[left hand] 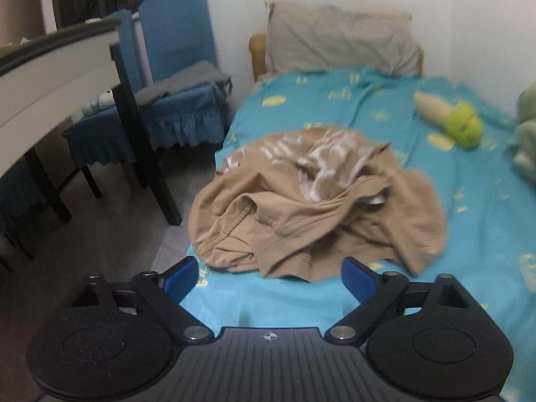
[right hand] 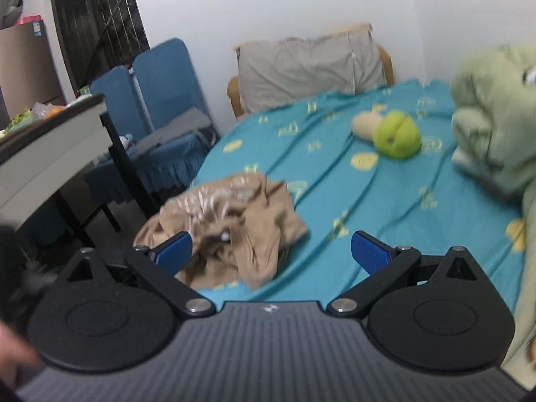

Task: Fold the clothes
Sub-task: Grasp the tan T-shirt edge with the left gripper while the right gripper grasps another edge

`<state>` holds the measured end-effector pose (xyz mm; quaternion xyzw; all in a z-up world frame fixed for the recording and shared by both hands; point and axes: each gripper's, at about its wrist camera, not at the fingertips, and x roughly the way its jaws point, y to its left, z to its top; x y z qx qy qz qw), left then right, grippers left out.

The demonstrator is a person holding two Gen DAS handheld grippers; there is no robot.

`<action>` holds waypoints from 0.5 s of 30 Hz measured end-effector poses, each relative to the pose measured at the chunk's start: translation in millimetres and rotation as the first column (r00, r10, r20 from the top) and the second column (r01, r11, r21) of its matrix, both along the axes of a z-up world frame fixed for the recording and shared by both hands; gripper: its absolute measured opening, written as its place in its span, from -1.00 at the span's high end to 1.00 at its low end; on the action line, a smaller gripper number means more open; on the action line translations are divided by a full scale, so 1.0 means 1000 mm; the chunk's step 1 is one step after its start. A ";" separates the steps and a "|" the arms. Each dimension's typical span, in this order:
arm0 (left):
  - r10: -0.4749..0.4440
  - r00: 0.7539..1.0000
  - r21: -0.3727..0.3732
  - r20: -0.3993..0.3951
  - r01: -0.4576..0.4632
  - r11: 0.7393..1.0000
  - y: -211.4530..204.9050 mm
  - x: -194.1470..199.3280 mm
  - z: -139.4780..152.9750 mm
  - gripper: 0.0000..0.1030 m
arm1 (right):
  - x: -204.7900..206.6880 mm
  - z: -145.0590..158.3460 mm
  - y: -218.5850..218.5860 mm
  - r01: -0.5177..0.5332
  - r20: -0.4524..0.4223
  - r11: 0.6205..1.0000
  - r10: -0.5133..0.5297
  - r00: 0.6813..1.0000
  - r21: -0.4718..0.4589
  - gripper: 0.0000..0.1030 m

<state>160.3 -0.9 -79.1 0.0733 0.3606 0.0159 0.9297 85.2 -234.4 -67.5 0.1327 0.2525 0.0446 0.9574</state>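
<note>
**Tan garment lies in a heap near the bed's edge, both jaws wide and empty**

The tan garment (left hand: pixel 311 201) sits crumpled on the turquoise bedsheet (left hand: pixel 435 234), close to the bed's left edge, with seams and hems turned over one another and a pale print showing on top. No flat, squared shape is visible, so by this look it is not folded.

The left gripper (left hand: pixel 268 276) hovers just short of the heap's near hem, jaws spread wide, holding nothing. The right gripper (right hand: pixel 271 251) is likewise spread wide and empty, with the heap in front of its left finger.

The step in hand looks like reaching for the cloth. Spreading it flat would call for finding two distinct edges or corners, which the bunching hides.

Further off lie a green plush toy (left hand: pixel 464 127), a grey pillow (left hand: pixel 338 38) and blue chairs (left hand: pixel 177 67).
</note>
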 end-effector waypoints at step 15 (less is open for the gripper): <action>-0.007 0.992 -0.127 0.124 0.022 0.992 0.011 0.036 -0.038 0.66 | 0.039 -0.055 0.005 -0.058 -0.040 0.998 0.057 0.998 -0.033 -1.00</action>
